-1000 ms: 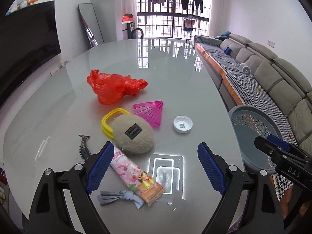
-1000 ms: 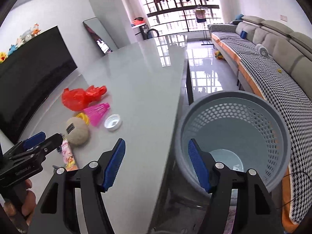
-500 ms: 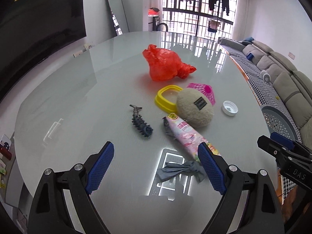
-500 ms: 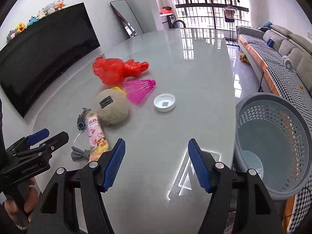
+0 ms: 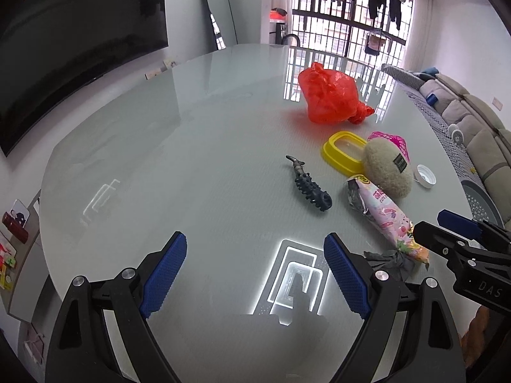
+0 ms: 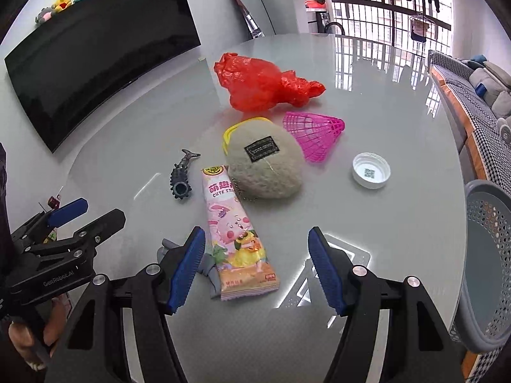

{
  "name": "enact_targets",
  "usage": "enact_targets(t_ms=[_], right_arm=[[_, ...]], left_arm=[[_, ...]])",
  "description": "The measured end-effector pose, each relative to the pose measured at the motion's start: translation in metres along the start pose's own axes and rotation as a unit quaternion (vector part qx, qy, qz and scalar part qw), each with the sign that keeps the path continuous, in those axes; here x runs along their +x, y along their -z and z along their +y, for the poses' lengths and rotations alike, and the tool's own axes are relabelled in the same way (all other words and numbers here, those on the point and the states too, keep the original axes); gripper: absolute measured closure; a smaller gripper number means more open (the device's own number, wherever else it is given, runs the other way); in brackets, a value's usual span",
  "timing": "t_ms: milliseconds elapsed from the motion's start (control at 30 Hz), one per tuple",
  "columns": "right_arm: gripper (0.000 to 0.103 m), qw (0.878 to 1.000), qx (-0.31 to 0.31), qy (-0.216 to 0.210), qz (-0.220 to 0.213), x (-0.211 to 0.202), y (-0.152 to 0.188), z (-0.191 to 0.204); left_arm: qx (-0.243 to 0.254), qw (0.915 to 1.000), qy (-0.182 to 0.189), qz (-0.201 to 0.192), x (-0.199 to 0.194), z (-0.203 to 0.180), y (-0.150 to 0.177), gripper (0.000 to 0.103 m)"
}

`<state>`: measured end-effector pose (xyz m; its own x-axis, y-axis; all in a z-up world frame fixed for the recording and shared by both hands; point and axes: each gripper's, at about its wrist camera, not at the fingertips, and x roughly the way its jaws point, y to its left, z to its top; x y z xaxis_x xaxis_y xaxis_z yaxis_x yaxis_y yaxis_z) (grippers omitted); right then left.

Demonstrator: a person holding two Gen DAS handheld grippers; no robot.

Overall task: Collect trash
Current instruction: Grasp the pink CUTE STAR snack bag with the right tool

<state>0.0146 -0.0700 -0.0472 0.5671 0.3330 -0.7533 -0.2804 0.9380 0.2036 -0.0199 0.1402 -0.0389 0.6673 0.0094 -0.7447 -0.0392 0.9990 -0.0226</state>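
Observation:
On the glossy grey table lie a red plastic bag [image 6: 265, 84], a pink snack wrapper [image 6: 234, 233], a white bottle cap [image 6: 371, 174], a pink shuttlecock skirt [image 6: 316, 134], a grey scrap [image 5: 389, 263], a beige fuzzy pouch [image 6: 265, 167], a yellow container [image 5: 343, 151] and a dark spiky toy [image 5: 308, 185]. My right gripper [image 6: 255, 269] is open and empty, just above the wrapper's near end. My left gripper [image 5: 255, 268] is open and empty over bare table, left of the pile.
A grey perforated waste basket [image 6: 488, 255] stands off the table's right edge. A sofa [image 5: 472, 127] runs along the right wall. A black TV [image 6: 95, 54] hangs on the left wall. A mirror [image 5: 218, 32] leans at the back.
Both grippers have swung left. The right one turned from the basket to face the pile and came close to the wrapper. The left one now has the pile on its right.

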Motion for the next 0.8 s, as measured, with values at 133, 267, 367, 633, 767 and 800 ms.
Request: enact_targets(t_ms=[133, 267, 367, 633, 767, 800], right_arm=[[0.039, 1.000, -0.012, 0.000, 0.018, 0.016, -0.007, 0.005], [0.039, 0.999, -0.030, 0.004, 0.031, 0.026, -0.011, 0.012], [0.039, 0.999, -0.039, 0.009, 0.036, 0.032, -0.014, 0.015], [0.039, 0.997, -0.063, 0.022, 0.044, 0.043, -0.015, 0.026], [0.057, 0.996, -0.070, 0.022, 0.044, 0.046, -0.013, 0.030], [0.063, 0.996, -0.073, 0.022, 0.043, 0.046, -0.013, 0.031]], left_arm=[[-0.004, 1.0000, -0.002, 0.006, 0.006, 0.005, 0.000, 0.017], [-0.007, 0.9999, -0.002, 0.008, 0.009, 0.005, -0.002, 0.017], [-0.010, 0.9999, -0.001, 0.006, 0.009, 0.005, -0.004, 0.017], [-0.017, 0.9998, -0.003, 0.008, 0.006, 0.009, 0.002, 0.017], [-0.021, 0.9997, -0.004, 0.011, 0.006, 0.011, 0.002, 0.017], [-0.022, 0.9997, -0.003, 0.011, 0.005, 0.011, 0.002, 0.017]])
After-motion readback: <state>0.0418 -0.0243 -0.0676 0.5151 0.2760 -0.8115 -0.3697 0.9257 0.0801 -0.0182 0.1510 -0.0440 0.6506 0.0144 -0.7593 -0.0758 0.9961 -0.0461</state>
